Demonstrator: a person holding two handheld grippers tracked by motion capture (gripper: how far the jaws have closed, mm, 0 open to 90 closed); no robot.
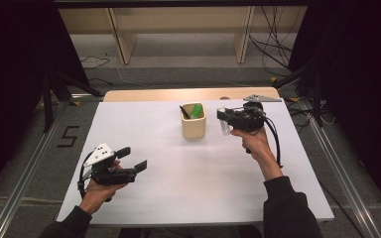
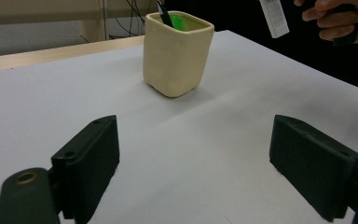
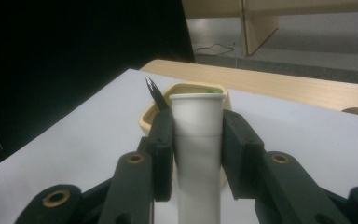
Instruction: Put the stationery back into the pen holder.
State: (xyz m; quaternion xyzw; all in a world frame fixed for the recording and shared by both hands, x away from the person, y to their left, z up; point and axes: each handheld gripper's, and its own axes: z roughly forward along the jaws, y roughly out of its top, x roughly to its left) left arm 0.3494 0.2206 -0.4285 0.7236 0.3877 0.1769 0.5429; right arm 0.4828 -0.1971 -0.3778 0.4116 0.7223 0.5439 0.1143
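A cream square cup (image 1: 193, 122) (image 2: 177, 53) (image 3: 189, 105) stands mid-table with a black pen (image 1: 184, 111) (image 3: 154, 92) and a green marker (image 1: 197, 110) inside. My right gripper (image 1: 224, 119) (image 3: 196, 144) hovers just right of the cup, shut on a white marker (image 1: 224, 127) (image 3: 197, 154) (image 2: 274, 17) that stands upright between the jaws. My left gripper (image 1: 135, 160) (image 2: 209, 168) rests low over the table's near left, open, with nothing between its jaws.
The white table (image 1: 193, 193) has a wooden strip (image 1: 188, 94) along its far edge. Beyond it stand pale wooden frame legs (image 1: 121, 42) and loose cables (image 1: 273, 44) on the floor. Black stands (image 1: 49, 94) flank both sides.
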